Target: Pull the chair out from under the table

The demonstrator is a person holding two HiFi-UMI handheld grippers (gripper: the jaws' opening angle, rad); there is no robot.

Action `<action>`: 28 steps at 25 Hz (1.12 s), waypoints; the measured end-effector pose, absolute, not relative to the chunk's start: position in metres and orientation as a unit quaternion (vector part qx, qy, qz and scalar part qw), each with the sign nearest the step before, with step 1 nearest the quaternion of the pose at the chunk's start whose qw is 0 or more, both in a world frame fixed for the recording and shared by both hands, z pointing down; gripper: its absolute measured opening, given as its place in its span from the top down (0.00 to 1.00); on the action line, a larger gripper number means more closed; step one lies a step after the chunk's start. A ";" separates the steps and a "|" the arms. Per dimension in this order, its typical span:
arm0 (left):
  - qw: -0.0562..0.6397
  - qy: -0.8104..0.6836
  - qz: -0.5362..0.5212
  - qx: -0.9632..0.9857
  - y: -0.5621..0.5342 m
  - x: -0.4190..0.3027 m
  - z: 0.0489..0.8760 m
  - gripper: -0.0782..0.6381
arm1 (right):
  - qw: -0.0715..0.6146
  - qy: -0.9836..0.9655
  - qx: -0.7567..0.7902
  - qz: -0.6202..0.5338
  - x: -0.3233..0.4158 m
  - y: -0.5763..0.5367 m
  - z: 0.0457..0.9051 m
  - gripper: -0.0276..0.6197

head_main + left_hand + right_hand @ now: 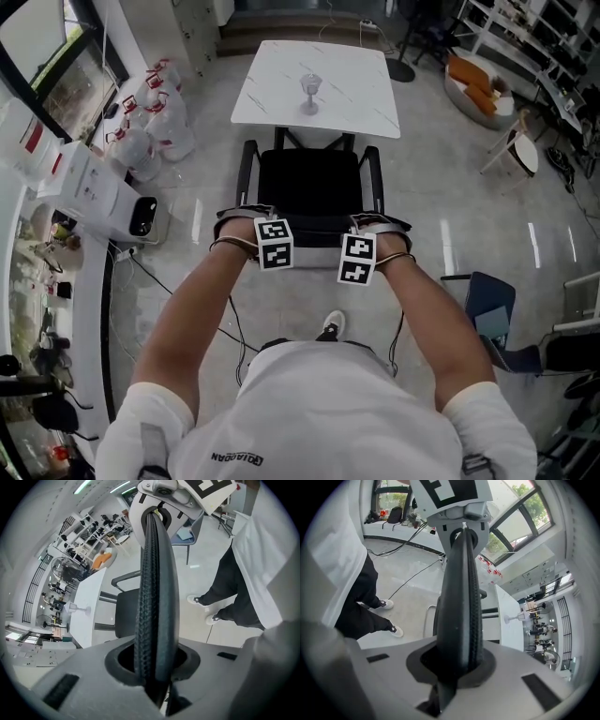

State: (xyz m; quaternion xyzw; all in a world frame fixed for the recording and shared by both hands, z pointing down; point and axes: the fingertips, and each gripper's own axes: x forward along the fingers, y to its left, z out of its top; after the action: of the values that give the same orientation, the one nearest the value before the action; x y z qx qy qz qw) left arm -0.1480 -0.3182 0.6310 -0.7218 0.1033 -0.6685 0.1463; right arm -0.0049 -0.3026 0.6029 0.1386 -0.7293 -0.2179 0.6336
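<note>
White shirt point(319, 412), left tool point(246, 225) and right tool point(380, 227) clamped on chair point(314, 187), marble table point(356, 89), glass point(309, 92), glossy floor point(441, 187)

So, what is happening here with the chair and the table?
A person stands behind a black chair with a gripper in each hand. The left tongs and the right tongs are both closed on the top edge of the backrest, one near each end. The chair faces a white table with a glass on it. The seat shows clear of the tabletop, its front close to the table's near edge.
</note>
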 end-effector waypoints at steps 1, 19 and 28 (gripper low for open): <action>0.144 0.101 -0.669 -0.722 -0.314 -0.147 0.631 0.78 | 0.634 -0.729 0.140 -0.218 -0.004 -0.299 0.602 0.91; 0.146 0.077 -0.670 -0.724 -0.246 -0.155 0.631 0.79 | 0.638 -0.726 0.154 -0.207 -0.012 -0.230 0.601 0.91; 0.147 0.070 -0.669 -0.725 -0.210 -0.160 0.631 0.79 | 0.639 -0.726 0.157 -0.201 -0.018 -0.192 0.600 0.91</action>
State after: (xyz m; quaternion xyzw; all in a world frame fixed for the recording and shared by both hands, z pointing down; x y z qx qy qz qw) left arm -0.1601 -0.2102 0.6310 -0.7250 0.0700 -0.6691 0.1474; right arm -0.0175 -0.1922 0.6004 0.1567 -0.7258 -0.2008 0.6390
